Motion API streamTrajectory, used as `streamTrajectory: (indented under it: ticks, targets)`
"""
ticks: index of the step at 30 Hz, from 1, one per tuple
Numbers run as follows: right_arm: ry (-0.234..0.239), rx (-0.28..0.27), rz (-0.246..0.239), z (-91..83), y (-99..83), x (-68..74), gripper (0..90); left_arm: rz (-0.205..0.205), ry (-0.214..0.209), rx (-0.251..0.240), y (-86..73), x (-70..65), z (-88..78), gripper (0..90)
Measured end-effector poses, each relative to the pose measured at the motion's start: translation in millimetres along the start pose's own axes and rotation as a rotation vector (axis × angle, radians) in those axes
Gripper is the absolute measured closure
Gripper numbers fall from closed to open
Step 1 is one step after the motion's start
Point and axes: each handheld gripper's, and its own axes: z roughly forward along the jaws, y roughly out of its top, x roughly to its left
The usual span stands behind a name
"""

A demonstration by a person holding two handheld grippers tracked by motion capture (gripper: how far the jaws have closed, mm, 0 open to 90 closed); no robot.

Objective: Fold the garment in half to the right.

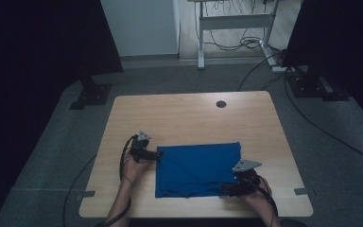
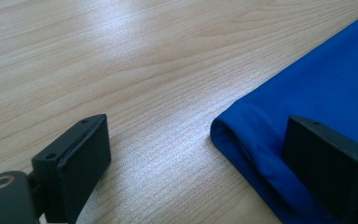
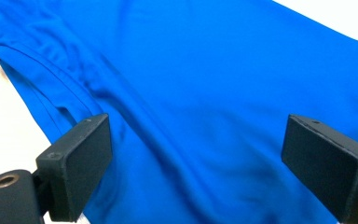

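Left gripper (image 2: 196, 158), jaws apart, straddles the blue cloth's (image 2: 317, 98) folded corner; right gripper (image 3: 196, 158) gapes over its wrinkles.

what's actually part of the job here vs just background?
In the job:
blue cloth
left gripper, open at its left edge
right gripper, open over its near right corner

Background:
wooden table
table's cable hole
floor cables

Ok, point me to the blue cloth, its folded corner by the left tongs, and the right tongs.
blue cloth (image 1: 194, 168), high view, middle of the fabric.
folded corner (image 2: 223, 133), left gripper view, rounded fold edge.
right tongs (image 3: 196, 163), right gripper view, midway between the open jaws.
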Motion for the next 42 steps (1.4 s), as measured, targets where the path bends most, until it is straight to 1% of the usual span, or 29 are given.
streamTrajectory:
  ticks: [6, 15, 22, 30, 32, 42]
  targets:
    - [0.022, -0.002, -0.009, 9.4, 6.6, 8.0, 8.8, 0.000, 0.000, 0.000, 0.0, 0.0, 0.0, 7.9]
    - [0.050, -0.010, -0.043, 23.2, 18.0, 21.5, 8.5, -0.001, 0.000, 0.000, 0.0, -0.1, 0.0, 7.9]
    - [0.070, -0.010, -0.055, 33.7, 23.9, 31.0, 8.5, -0.001, 0.000, -0.001, 0.0, -0.1, 0.0, 7.9]
    - [0.101, -0.011, -0.081, 47.3, 33.2, 46.4, 8.6, -0.001, 0.000, 0.000, 0.0, -0.1, 0.0, 7.9]
    - [0.106, -0.015, -0.078, 50.6, 35.2, 50.1, 8.6, -0.001, 0.000, 0.000, -0.1, -0.1, 0.0, 7.9]
    - [0.141, -0.016, -0.117, 63.8, 45.2, 69.1, 8.8, -0.001, 0.000, 0.000, -0.1, -0.2, -0.1, 7.8]
